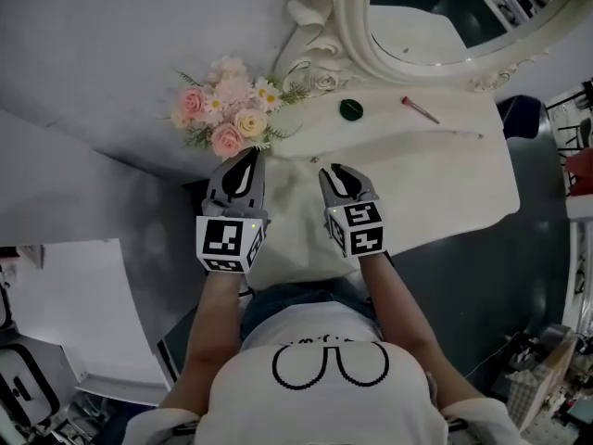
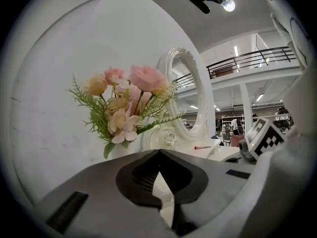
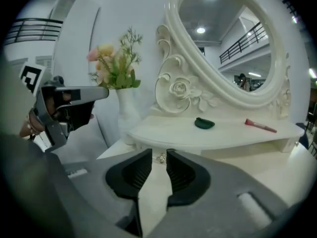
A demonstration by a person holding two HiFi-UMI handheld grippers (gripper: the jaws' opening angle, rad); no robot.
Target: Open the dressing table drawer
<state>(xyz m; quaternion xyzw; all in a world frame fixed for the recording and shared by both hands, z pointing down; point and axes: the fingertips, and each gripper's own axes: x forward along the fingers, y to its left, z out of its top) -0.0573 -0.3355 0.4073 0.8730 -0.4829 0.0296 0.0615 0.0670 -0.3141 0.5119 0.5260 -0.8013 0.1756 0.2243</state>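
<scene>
**Black pads open just short of the knob, drawer not yet pulled**

Black ribbed rubber pads of right gripper: apart, narrow gap, clamped on nothing. Aimed at small shiny silver-toned knob, seen through the gap just past the tips. No contact visible.

Knob fixed on the cream-white drawer, tucked under the scalloped edge of the raised shelf. Drawer front mostly hidden behind the jaws, only a sliver round the knob showing. No gap or pulled-out box to be seen, so judged fully shut.

Left gripper: jaws tip to tip, nothing between them. In the head view just beside the right one, over the near left part of the cream-white dressing table, nose toward the bouquet of pink and cream artificial flowers. Looks idle for this task.

Further out, nothing in the way:
- oval mirror in ornate carved cream frame at the back
- small dark green round item on the shelf
- slim red-pink brush or pencil on the shelf, well apart from the knob

Progress: approach about done, nothing of the opening itself. Left to do, by judgement:
- ease right tips round the knob
- clamp
- draw straight back toward the body until the drawer is out
</scene>
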